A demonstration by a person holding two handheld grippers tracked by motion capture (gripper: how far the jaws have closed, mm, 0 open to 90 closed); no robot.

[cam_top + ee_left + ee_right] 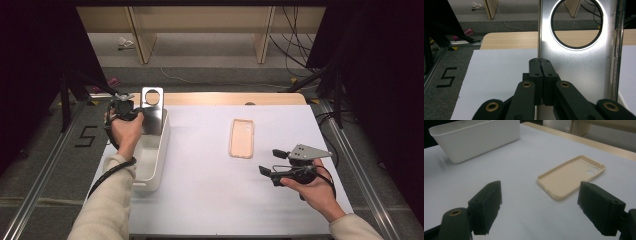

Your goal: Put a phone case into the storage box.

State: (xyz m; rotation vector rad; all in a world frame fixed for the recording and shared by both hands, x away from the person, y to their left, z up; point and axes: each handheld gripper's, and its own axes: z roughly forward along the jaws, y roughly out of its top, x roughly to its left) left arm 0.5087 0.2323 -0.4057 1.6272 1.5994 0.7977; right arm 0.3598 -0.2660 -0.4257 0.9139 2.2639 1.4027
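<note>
High view: left tool [136,111] clamps silver case [152,107] over bin [162,150] — right tool [270,162] agape, empty.

High view looks down from above the table [210,200]; both gripper views sit low, sharing its white top.

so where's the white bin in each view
high view: white bin at left on the table, under the left gripper and its silver case.
left gripper view: can't make it out.
right gripper view: upper left.
shared landmark: beige phone case.
</note>
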